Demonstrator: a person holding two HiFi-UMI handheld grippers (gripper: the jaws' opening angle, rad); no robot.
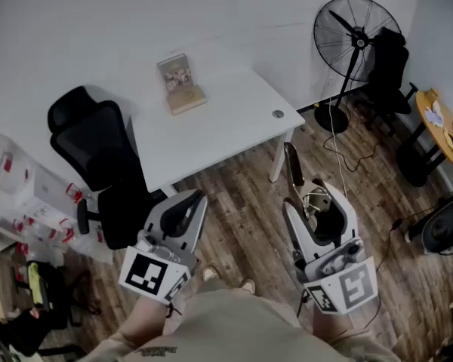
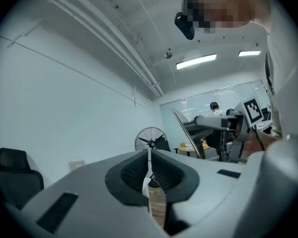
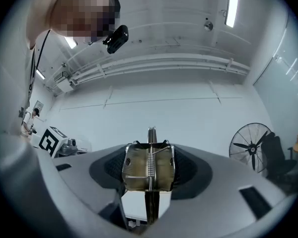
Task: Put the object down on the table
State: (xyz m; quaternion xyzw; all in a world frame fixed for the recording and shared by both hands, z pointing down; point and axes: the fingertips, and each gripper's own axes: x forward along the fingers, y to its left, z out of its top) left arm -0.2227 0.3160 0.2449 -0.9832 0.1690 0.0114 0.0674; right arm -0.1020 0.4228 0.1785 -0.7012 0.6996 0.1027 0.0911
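My right gripper [image 1: 308,202] is held over the wooden floor, just off the near right corner of the white table [image 1: 211,130]. It is shut on a metal spring clip [image 1: 314,200] with a long brown blade [image 1: 291,164] that sticks out toward the table. In the right gripper view the clip [image 3: 138,171] fills the space between the jaws of the right gripper [image 3: 149,155], its coil spring facing the camera. My left gripper [image 1: 190,200] hovers to its left, near the table's front edge. Its pads [image 2: 139,171] meet with nothing between them.
On the table stand a small boxed item [image 1: 181,81] at the far side and a small round thing [image 1: 278,114] near the right edge. A black office chair [image 1: 98,153] sits left of the table. A standing fan [image 1: 355,40] and a cable are at right, beside a yellow side table [image 1: 442,130].
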